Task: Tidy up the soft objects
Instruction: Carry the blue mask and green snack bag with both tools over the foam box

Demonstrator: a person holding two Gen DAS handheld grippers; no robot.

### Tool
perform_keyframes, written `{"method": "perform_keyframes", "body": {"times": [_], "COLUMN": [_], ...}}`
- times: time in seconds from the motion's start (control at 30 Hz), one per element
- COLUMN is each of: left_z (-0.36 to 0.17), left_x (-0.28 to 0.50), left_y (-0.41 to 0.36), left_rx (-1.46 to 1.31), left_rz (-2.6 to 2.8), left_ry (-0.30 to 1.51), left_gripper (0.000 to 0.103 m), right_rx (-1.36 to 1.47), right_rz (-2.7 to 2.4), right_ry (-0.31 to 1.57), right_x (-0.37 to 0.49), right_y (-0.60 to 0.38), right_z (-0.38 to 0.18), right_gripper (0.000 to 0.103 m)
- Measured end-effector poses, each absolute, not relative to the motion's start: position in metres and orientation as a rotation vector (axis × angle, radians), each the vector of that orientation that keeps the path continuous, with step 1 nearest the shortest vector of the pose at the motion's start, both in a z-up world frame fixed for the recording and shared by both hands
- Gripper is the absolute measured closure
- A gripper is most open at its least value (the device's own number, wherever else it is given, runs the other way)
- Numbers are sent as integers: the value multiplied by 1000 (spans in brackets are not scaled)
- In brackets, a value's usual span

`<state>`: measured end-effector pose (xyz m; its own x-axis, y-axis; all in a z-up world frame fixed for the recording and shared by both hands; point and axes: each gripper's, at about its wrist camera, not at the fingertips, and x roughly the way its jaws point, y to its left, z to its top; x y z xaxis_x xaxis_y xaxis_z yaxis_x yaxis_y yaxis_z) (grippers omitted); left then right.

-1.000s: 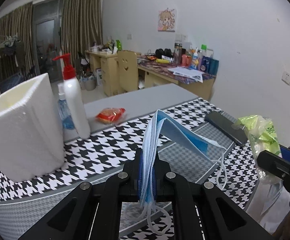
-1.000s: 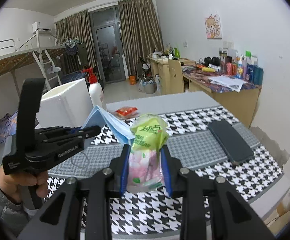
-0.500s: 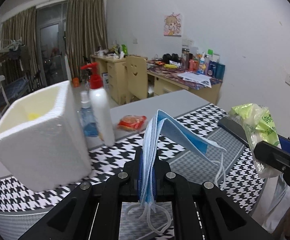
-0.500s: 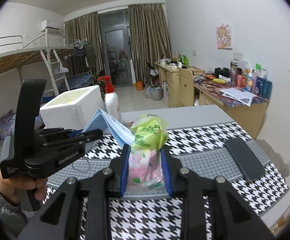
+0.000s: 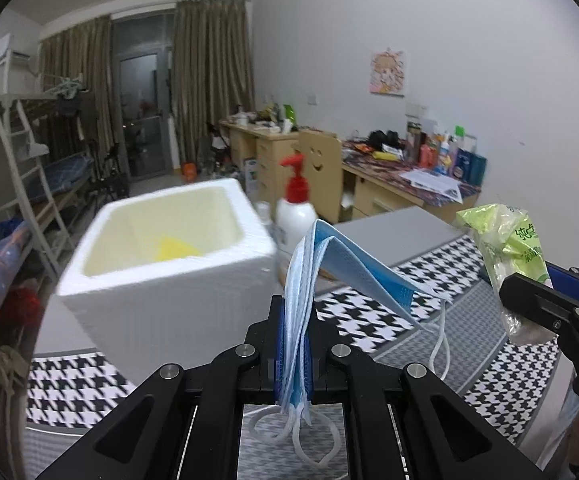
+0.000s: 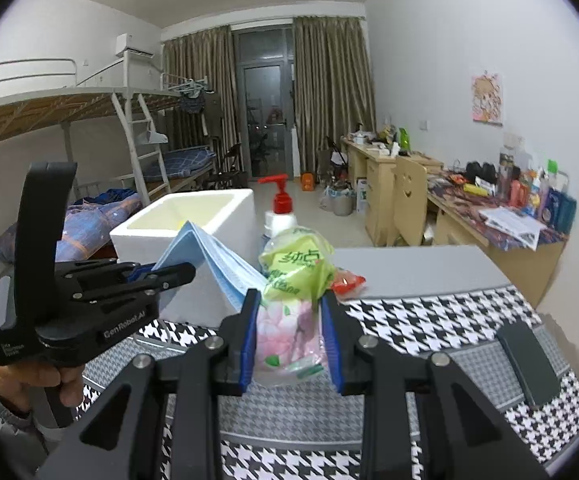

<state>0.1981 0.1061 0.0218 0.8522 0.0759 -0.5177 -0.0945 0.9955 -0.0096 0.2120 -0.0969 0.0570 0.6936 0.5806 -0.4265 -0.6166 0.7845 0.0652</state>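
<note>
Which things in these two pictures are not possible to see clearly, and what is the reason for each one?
- Yellow item in the foam box: left wrist view, blurred, partly behind the wall.
- Small bottle: hidden behind the box and pump bottle.
- Red packet: right wrist view, mostly behind the tissue pack.
- Masks: number not countable.

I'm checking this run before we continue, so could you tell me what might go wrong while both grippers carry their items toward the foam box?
1. The face masks are pinched only at one end in the left gripper; their free half and ear loops droop and could snag the foam box rim.
2. The pump bottle stands right beside the box, so a swing might topple it.
3. The tissue pack in the right gripper is in slick plastic and may slip.
</note>
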Motion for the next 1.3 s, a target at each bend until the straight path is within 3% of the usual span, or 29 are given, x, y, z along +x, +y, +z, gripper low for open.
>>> {"method": "perform_keyframes", "body": {"times": [1.3], "left_z": [66], "left_x": [203], "left_y": [208], "left_rx": [-65], "left_rz": [356], "left_ry": [439], "left_gripper": [95], "right_rx": [-140], "right_rz": [803], "right_ry": [400], "right_x": [228], "right_y": [-2], "right_z": [100], "right_gripper": [69]}}
